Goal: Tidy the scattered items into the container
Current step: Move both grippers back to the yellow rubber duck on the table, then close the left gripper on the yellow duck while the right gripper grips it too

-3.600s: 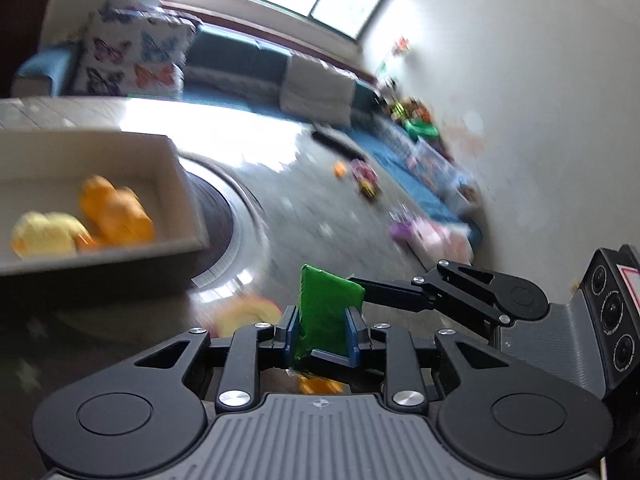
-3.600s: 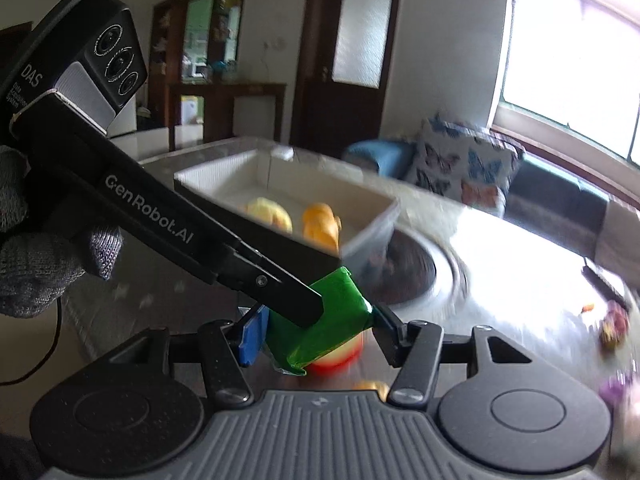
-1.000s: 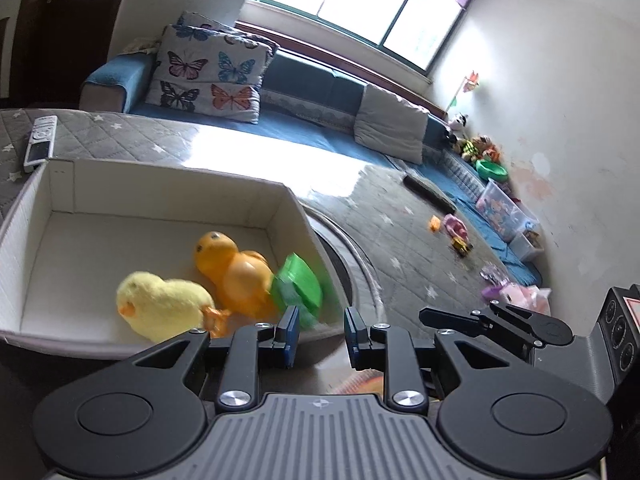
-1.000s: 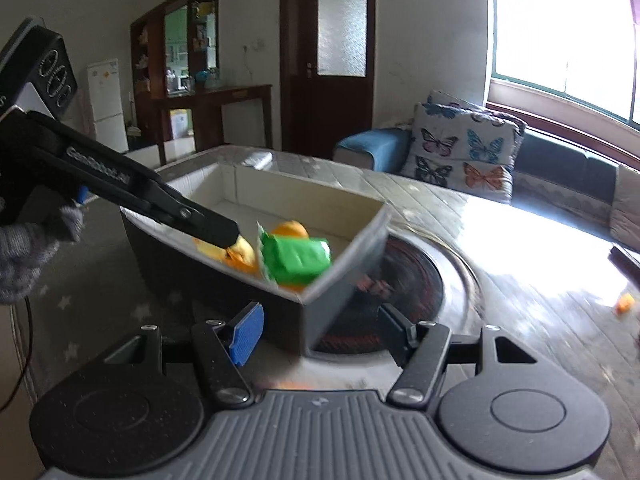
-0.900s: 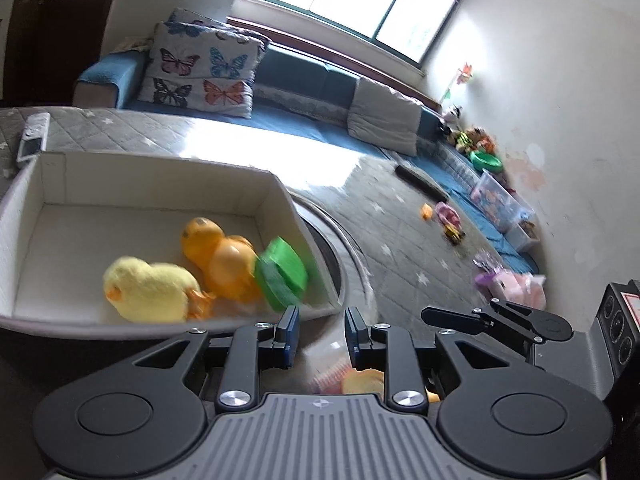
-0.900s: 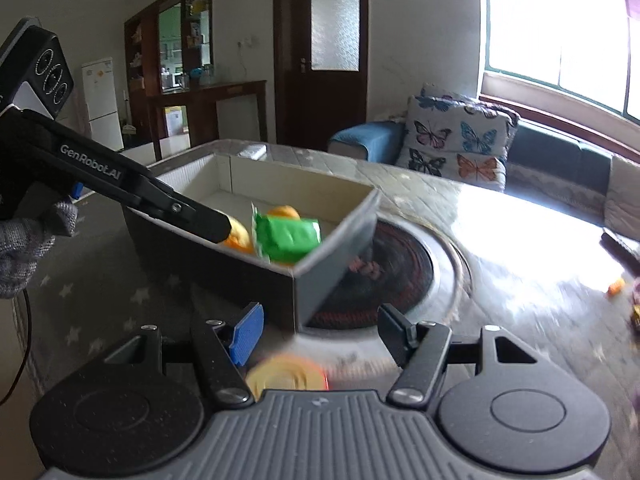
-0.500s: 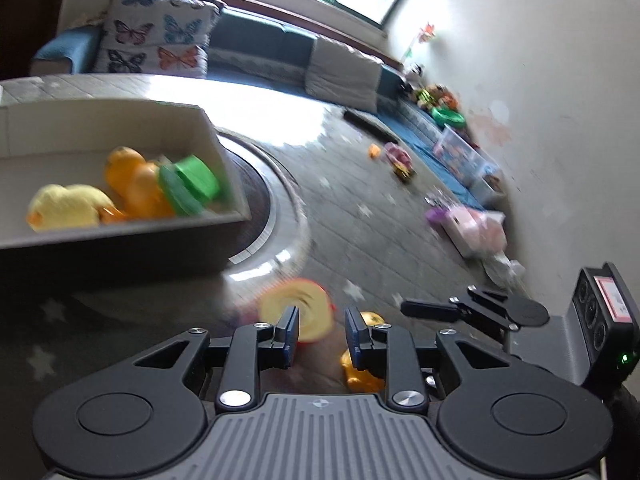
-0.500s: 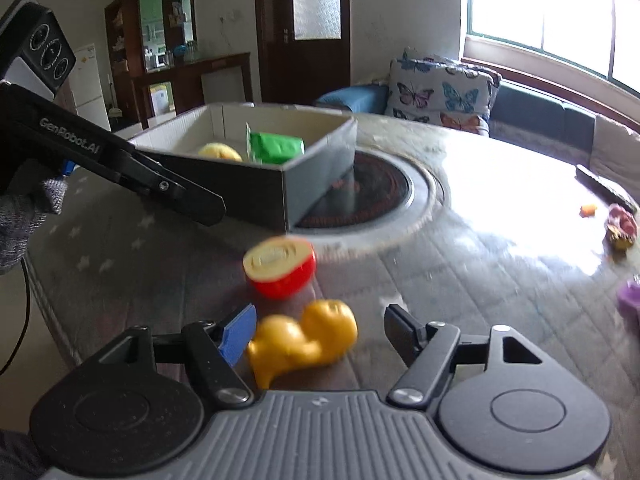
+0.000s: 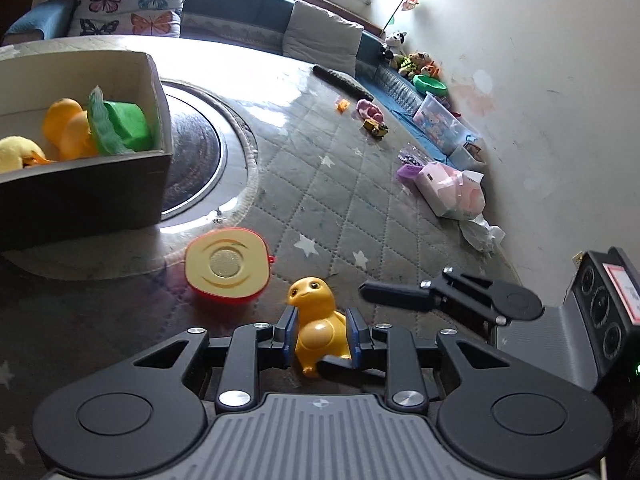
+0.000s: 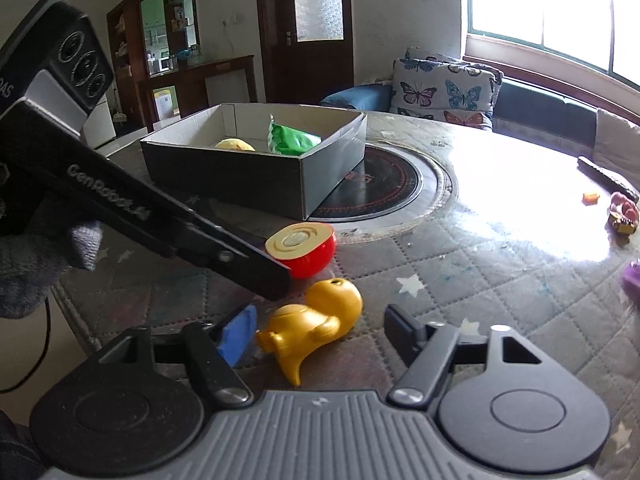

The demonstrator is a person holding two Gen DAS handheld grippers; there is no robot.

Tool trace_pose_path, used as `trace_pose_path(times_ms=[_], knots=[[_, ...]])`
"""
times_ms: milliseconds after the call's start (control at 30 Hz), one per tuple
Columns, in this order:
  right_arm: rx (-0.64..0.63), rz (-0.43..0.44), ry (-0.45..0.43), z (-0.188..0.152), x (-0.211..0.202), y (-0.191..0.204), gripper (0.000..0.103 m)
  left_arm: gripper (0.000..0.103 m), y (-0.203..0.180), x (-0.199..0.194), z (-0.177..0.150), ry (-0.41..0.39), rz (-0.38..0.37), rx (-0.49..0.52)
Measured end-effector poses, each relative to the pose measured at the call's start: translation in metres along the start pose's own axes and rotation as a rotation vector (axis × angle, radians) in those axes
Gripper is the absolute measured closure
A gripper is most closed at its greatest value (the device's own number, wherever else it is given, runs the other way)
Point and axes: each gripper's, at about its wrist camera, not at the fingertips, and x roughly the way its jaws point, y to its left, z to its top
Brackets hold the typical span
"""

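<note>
**Gripper hardware and glove, appearance only**

Left gripper [image 9: 322, 330]: matte black linkage arms, silver screw heads, blue-edged pads, grey ribbed housing with two round black discs. Right gripper [image 10: 320, 326]: same build, one blue pad [image 10: 236, 334] showing. Left of that pad, the other unit's black arm carries white "GenRobot.AI" lettering and a three-lens block. Grey knit glove [image 10: 36, 264] beneath that arm; thin black cable below it.
</note>
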Motion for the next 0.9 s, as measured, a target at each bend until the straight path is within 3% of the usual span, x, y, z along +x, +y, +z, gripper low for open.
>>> trace_pose_path(times_ms=[233, 567, 900], knots=[[0.073, 0.009, 0.029, -0.007, 0.010, 0.004, 0.047, 0.075, -0.003, 0.008, 0.005, 0.001, -0.002, -0.020], [0.023, -0.004, 0.058, -0.011, 0.008, 0.006, 0.070, 0.074, -0.002, 0.020, 0.013, 0.009, 0.022, -0.045], [-0.020, -0.069, 0.077, -0.012, -0.004, -0.003, 0.065, 0.074, -0.007, 0.035, 0.020, 0.021, 0.017, -0.070]])
